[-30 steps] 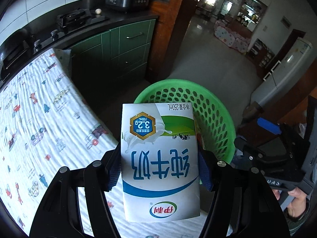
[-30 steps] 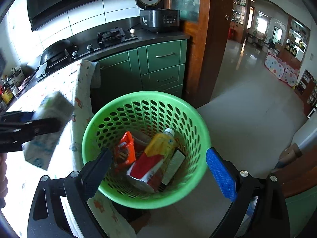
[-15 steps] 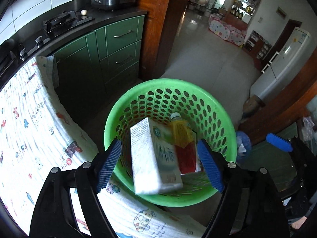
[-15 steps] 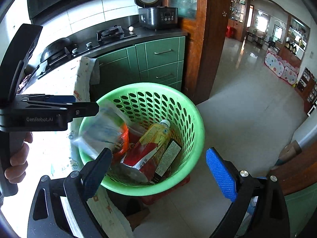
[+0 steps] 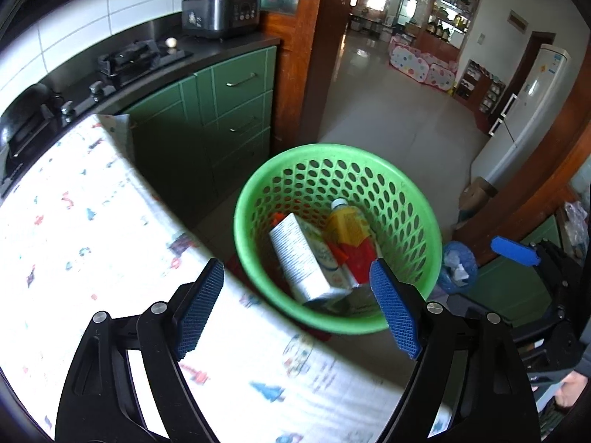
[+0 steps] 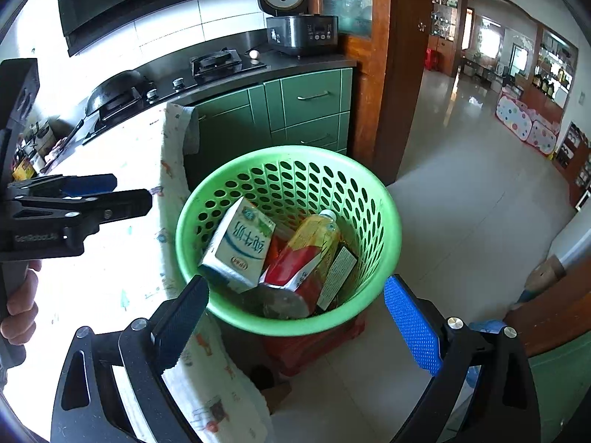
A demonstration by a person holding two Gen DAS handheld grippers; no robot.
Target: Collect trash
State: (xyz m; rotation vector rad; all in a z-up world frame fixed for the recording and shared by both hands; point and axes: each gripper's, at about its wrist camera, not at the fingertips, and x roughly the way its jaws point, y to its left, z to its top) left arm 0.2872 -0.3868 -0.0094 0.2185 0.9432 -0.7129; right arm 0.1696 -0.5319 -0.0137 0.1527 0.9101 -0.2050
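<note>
Once released, milk carton (image 5: 306,254) now rests in basket (image 5: 424,229)

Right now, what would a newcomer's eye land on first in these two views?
The bright green perforated basket on the floor beside the cloth-covered table, dead centre in both views. Inside it, a white milk carton leans against a yellow-and-red bottle. Both the left gripper and the right gripper are open and empty in front of it.
</note>
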